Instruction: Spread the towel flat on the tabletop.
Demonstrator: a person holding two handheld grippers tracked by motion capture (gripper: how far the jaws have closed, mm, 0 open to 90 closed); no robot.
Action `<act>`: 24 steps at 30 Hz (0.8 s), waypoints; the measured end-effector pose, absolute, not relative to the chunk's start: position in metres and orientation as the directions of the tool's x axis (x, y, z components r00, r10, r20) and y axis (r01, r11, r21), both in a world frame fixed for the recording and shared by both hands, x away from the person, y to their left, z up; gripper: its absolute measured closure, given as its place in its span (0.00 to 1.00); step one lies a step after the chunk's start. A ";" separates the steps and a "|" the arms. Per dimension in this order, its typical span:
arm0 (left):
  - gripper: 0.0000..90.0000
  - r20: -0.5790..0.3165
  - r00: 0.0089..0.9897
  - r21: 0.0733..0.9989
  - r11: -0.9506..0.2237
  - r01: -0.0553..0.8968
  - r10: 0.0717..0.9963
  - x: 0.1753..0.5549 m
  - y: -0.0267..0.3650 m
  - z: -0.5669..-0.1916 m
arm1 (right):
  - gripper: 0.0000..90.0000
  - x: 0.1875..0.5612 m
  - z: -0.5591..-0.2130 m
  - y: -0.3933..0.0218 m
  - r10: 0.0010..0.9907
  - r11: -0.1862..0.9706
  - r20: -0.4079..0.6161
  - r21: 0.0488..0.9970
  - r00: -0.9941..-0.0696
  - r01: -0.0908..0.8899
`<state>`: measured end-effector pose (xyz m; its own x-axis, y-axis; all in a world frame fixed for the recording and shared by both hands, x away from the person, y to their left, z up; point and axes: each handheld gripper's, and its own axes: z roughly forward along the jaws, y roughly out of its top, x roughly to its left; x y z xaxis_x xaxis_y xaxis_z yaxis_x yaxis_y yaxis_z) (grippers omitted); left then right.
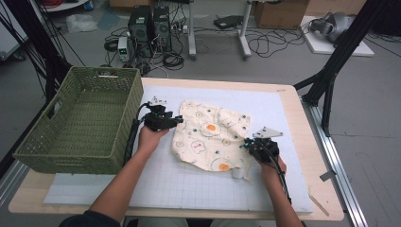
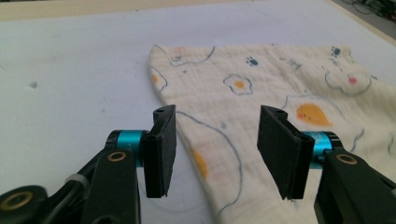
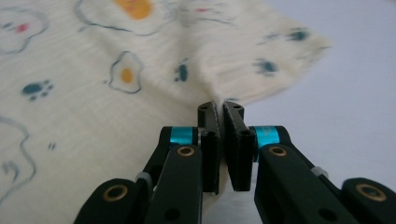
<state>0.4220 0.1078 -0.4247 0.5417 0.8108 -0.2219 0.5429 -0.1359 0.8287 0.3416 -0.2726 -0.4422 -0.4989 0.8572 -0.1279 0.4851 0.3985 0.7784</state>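
A cream cloth [image 1: 210, 135] printed with fried eggs and paw marks lies spread on the white grid mat [image 1: 189, 184]. My left gripper [image 1: 178, 120] hovers at the cloth's left edge. In the left gripper view its jaws [image 2: 217, 135] stand open, with the cloth [image 2: 261, 93] lying flat below and between them, untouched. My right gripper [image 1: 246, 143] sits at the cloth's near right edge. In the right gripper view it [image 3: 220, 109] is shut on a pinched-up fold of the cloth [image 3: 93, 102], which rises into the pads.
A green woven basket [image 1: 71, 146] stands on the table's left side, close to my left forearm. The mat covers most of the wooden table [image 1: 312, 142]. Computers, cables and black frame legs stand on the floor beyond.
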 end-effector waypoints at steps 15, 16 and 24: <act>0.55 -0.287 0.667 0.778 -0.239 0.581 0.688 0.370 0.097 -0.442 | 0.55 0.332 -0.432 -0.293 0.888 0.317 -0.074 0.814 -0.454 0.487; 0.55 -0.291 0.677 0.771 -0.254 0.585 0.676 0.367 0.092 -0.445 | 0.55 0.329 -0.430 -0.295 0.883 0.324 -0.079 0.815 -0.462 0.480; 0.95 -0.156 0.703 0.763 -0.367 0.532 0.694 0.354 0.089 -0.448 | 0.53 0.312 -0.433 -0.311 0.884 0.311 -0.040 0.795 -0.467 0.521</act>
<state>0.3544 0.0888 -0.4477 0.7027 0.6942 -0.1559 0.5320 -0.3672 0.7630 0.3122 -0.3114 -0.4332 -0.4667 0.8835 -0.0396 0.5207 0.3107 0.7952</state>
